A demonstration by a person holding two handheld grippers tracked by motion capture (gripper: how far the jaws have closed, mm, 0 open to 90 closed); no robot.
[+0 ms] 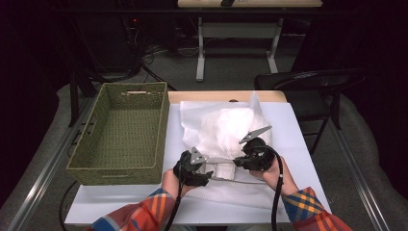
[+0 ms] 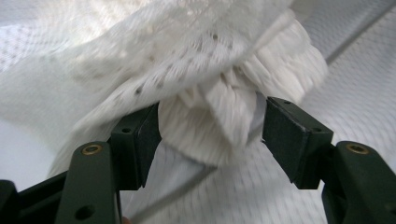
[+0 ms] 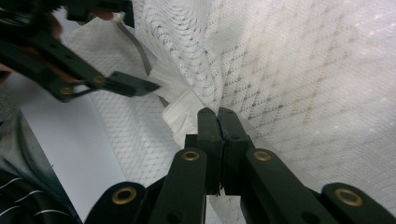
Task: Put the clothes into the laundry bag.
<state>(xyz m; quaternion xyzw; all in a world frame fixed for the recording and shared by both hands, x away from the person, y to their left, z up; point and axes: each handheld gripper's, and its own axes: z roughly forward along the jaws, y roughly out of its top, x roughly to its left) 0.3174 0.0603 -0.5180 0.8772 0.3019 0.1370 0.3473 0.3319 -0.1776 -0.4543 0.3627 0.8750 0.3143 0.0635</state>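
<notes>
White mesh fabric [image 1: 230, 129] lies heaped on the bench [image 1: 298, 139] in the high view, right of a green woven basket [image 1: 122, 132] that stands empty. Both hands work at the heap's near edge: the left tool [image 1: 204, 169] and the right tool [image 1: 239, 161] sit close together, with a thin strap running between them.

Along the left gripper view, the jaws stand partly apart around a bunched, ribbed knot of cloth [image 2: 219, 121]. One pad touches its side, the other stands clear, so nothing is clamped yet.

Along the right gripper view, the jaws are pressed together, seemingly pinching a fold of the mesh at the tips, with a white ribbed tab [image 3: 180, 112] just beside them. The left tool shows farther off at the upper left of this view.

My reading: this is the gathering step, the right tool anchoring the fabric while the left lines up on the knot. Next the left tool needs to close firmly on that bunch, so both can lift or fold the heap, probably toward the basket.
</notes>
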